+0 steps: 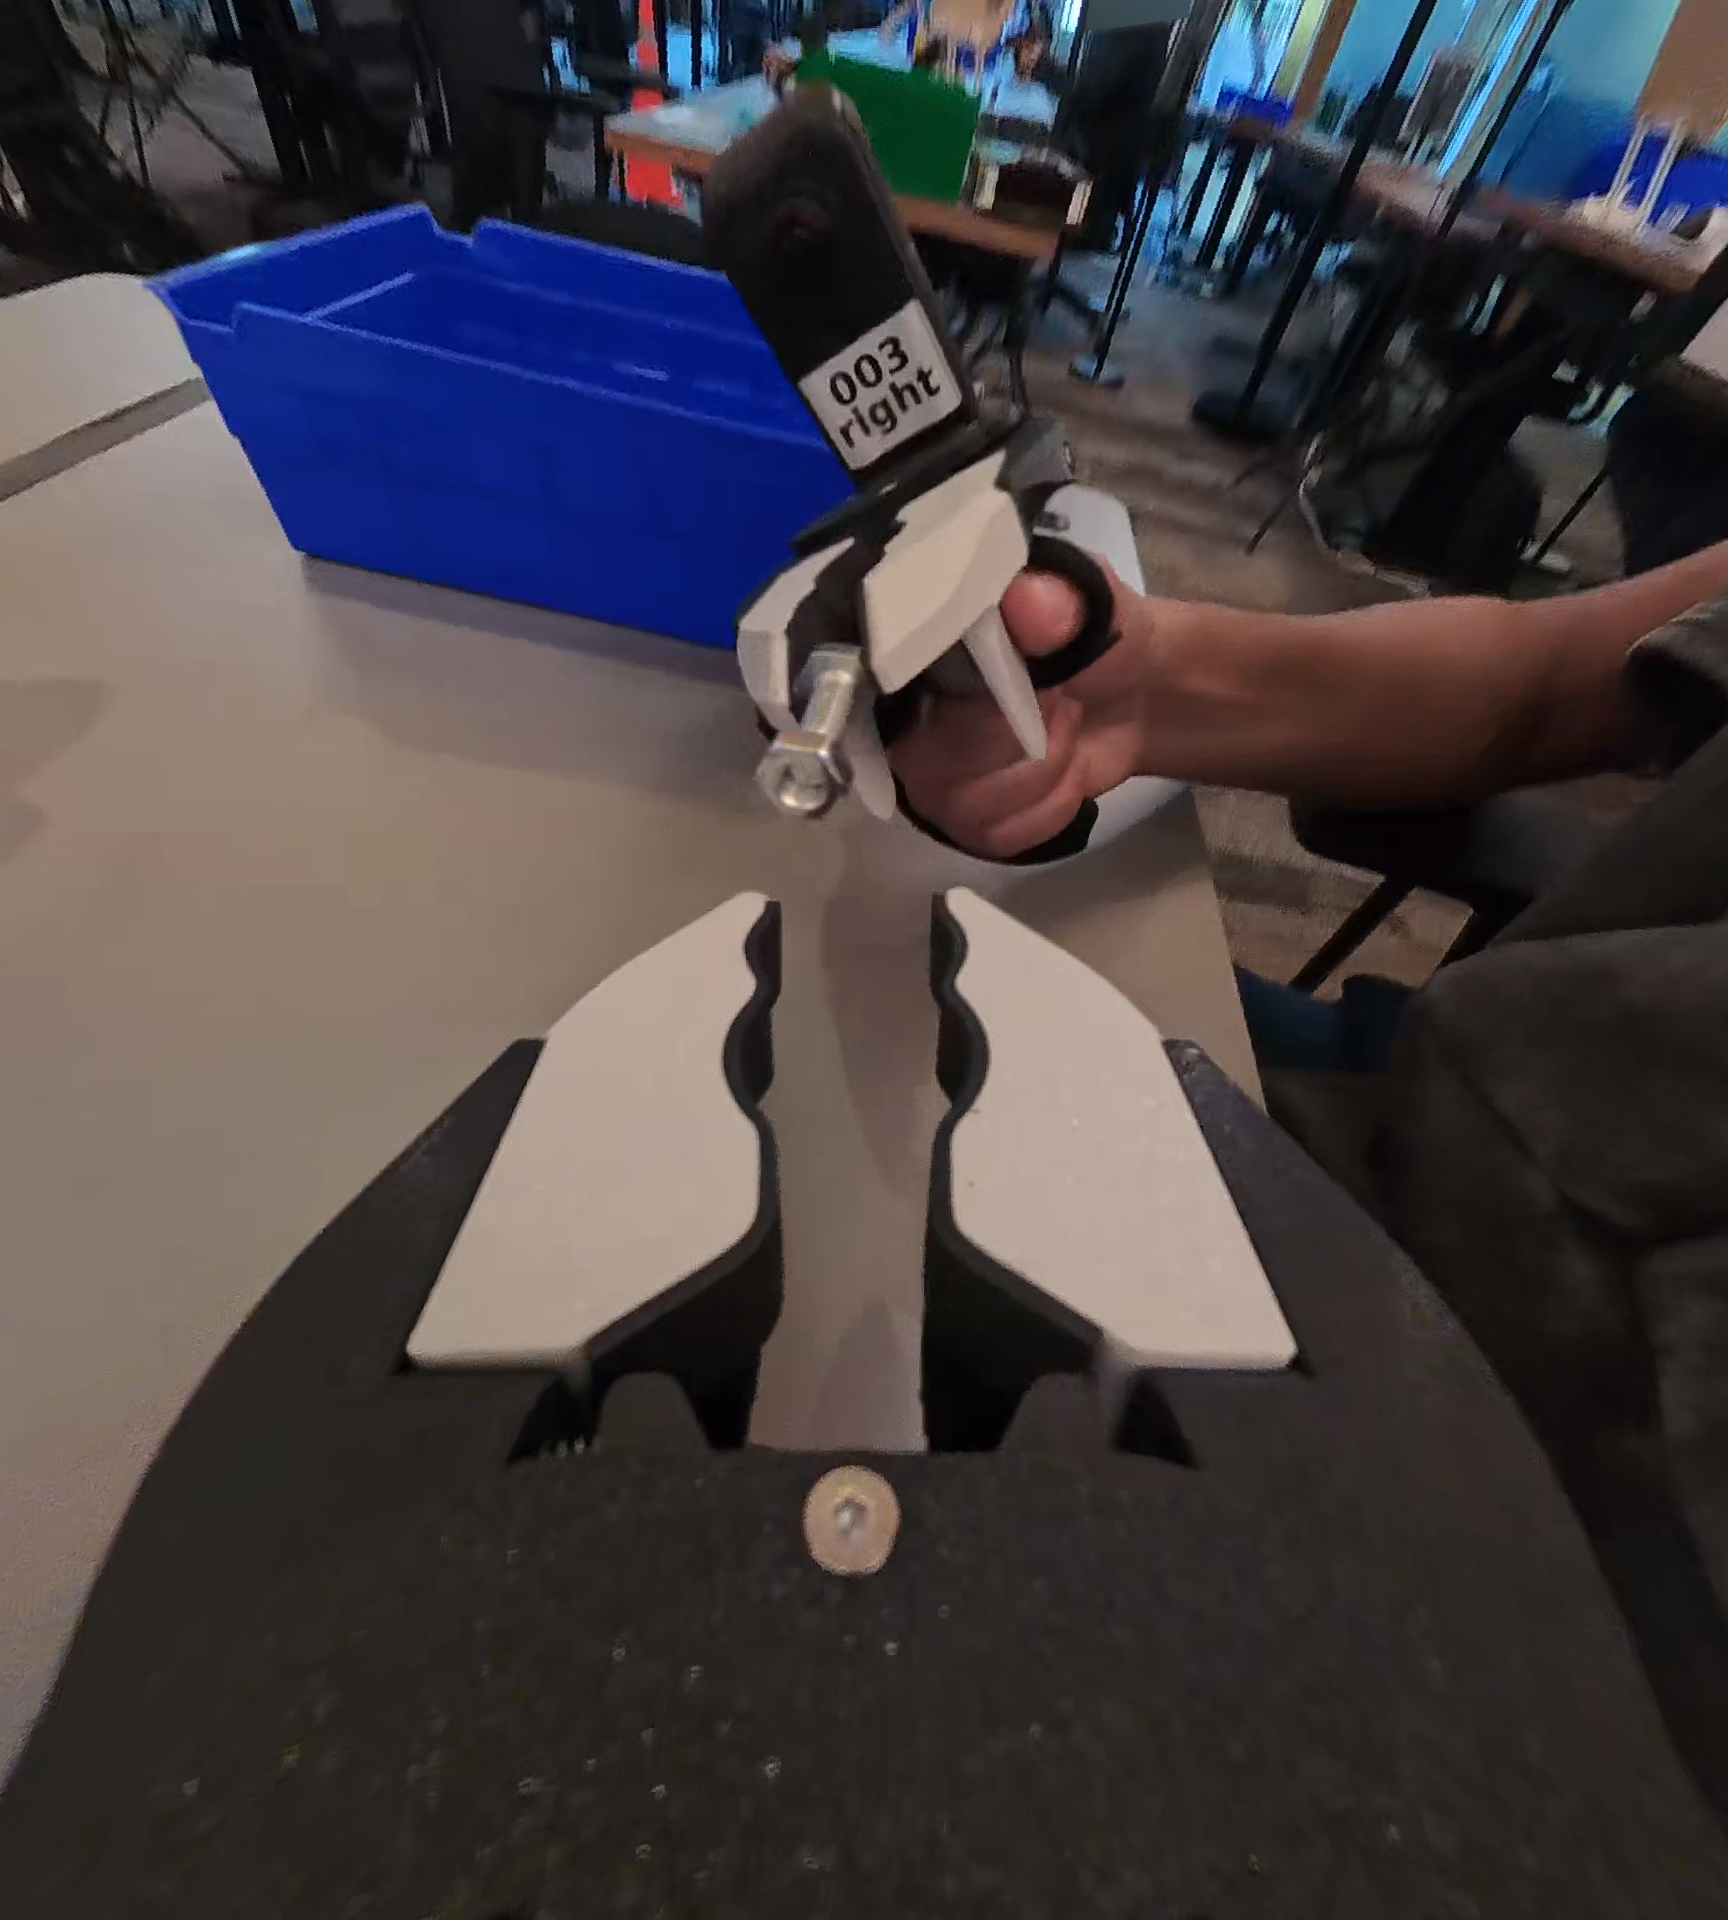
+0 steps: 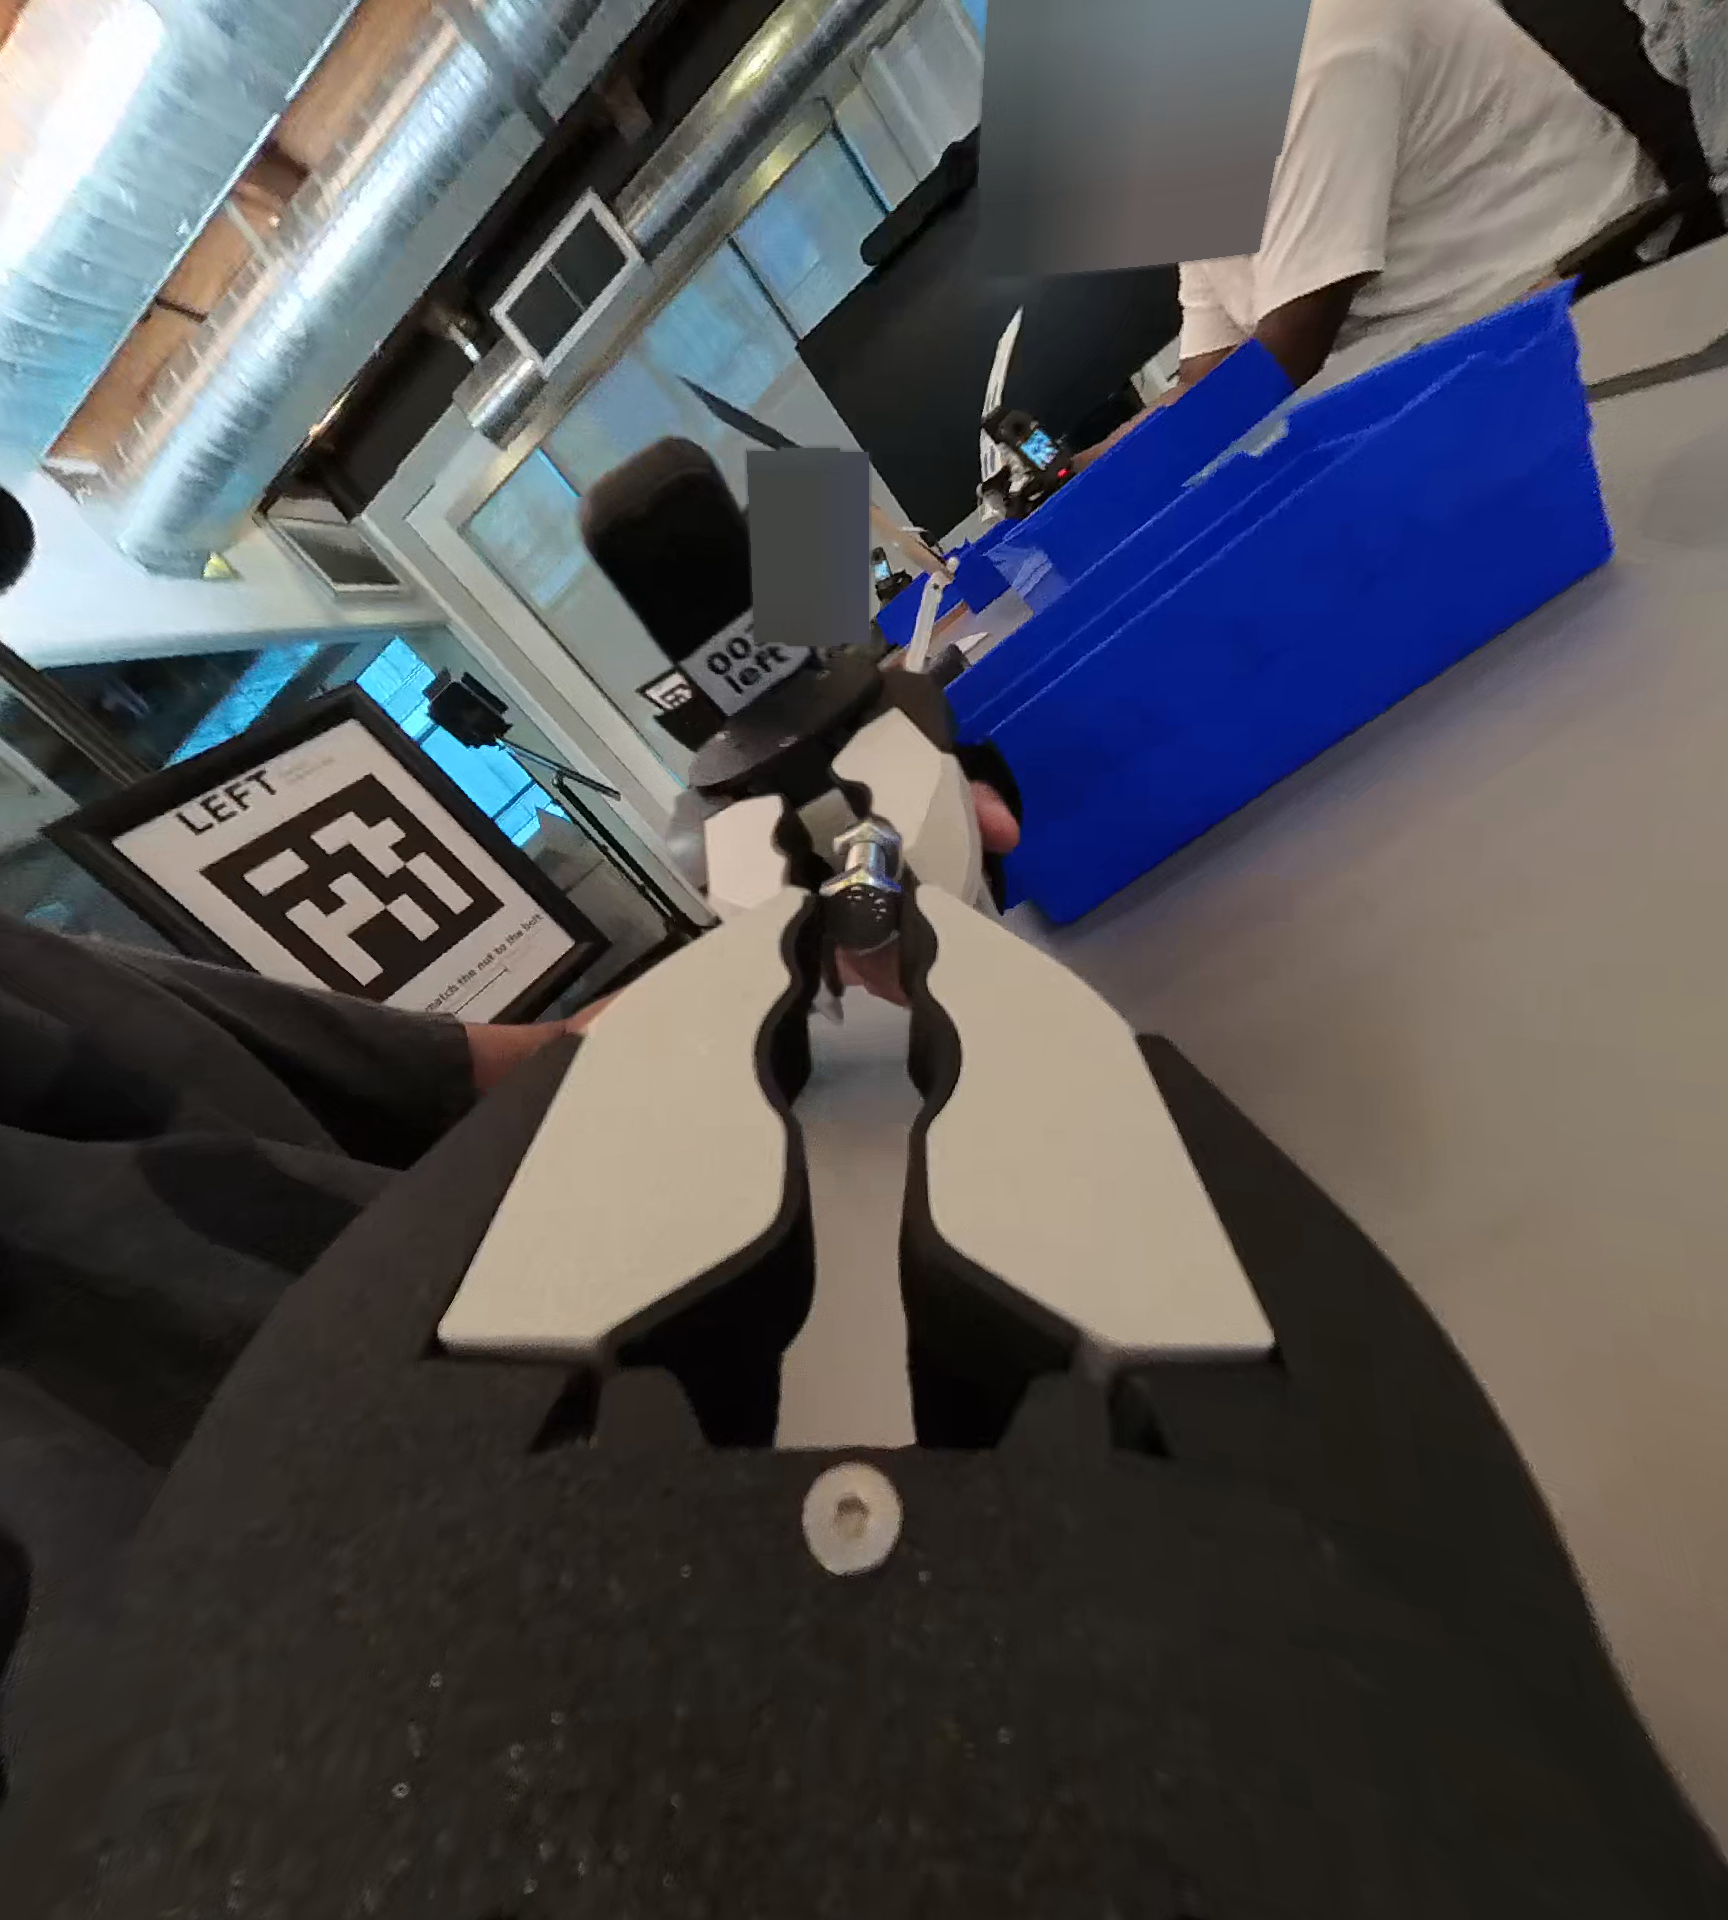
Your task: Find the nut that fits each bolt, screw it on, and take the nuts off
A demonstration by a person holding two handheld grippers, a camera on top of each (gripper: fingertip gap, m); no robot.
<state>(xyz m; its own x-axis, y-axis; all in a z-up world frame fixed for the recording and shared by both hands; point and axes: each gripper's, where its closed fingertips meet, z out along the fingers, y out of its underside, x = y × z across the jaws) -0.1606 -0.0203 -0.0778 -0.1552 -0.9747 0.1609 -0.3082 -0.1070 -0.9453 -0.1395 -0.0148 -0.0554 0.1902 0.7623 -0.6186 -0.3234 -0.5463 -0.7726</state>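
The right gripper (image 1: 818,717) is clamped on a silver bolt (image 1: 827,698), held in the air just in front of the blue bin (image 1: 527,457), clear of the grey table (image 1: 216,831). A hex nut (image 1: 804,774) sits on the bolt's free threaded end, which points toward the left gripper (image 1: 855,914). In my judgement the bolt is presented that way so the opposite tool can reach the nut squarely. The left gripper's jaws stand parted and hold nothing, just short of the nut. From the right wrist view the bolt's head end (image 2: 865,904) shows between the fingertips. Whether the nut is being run on or taken off cannot be determined.
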